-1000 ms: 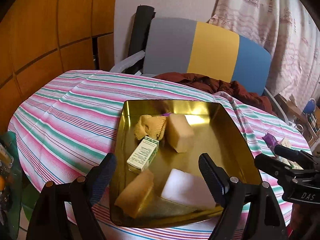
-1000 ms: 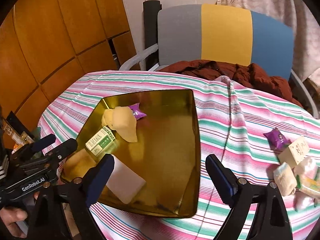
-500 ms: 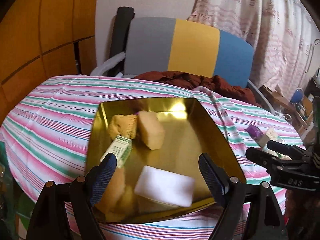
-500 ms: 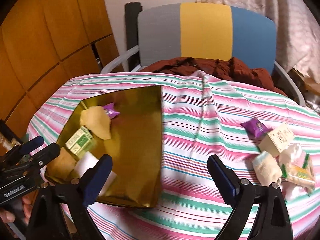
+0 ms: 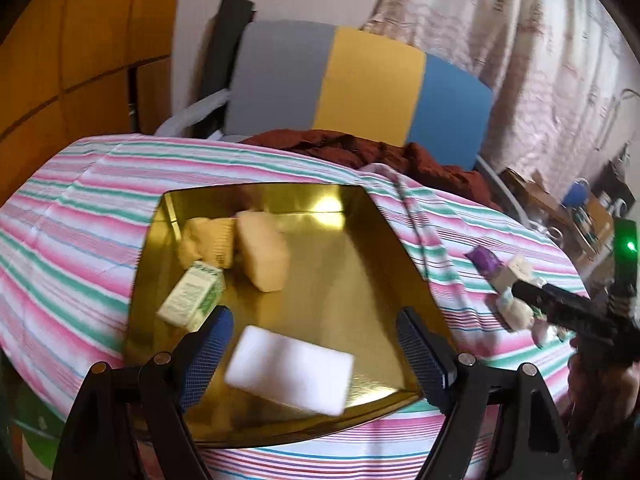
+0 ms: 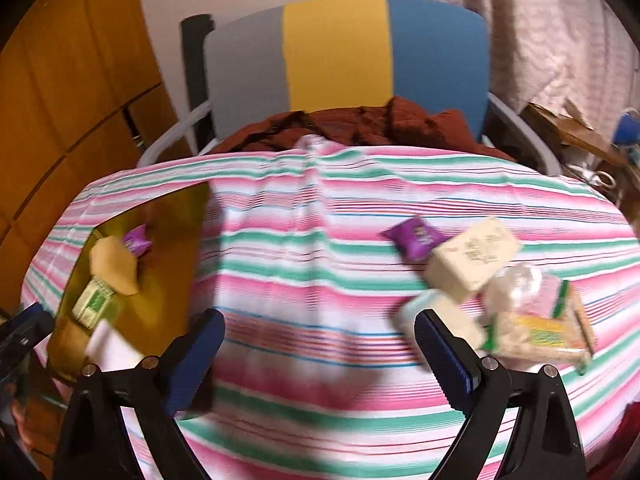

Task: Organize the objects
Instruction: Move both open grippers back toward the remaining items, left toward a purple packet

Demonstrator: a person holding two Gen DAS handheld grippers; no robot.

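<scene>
Striped tablecloth (image 5: 80,220) bears a gold tray (image 5: 360,280), its blurred white block (image 5: 290,374) seemingly crosswise; both jaws spread, empty.

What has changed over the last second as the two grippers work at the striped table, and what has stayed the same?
The right gripper has swung to its right, away from the gold tray and toward the pile of loose packets on the striped cloth. The left gripper has drifted a little but stays over the tray. Both remain open and empty; nothing was picked up, and the tray's contents lie as before.
</scene>
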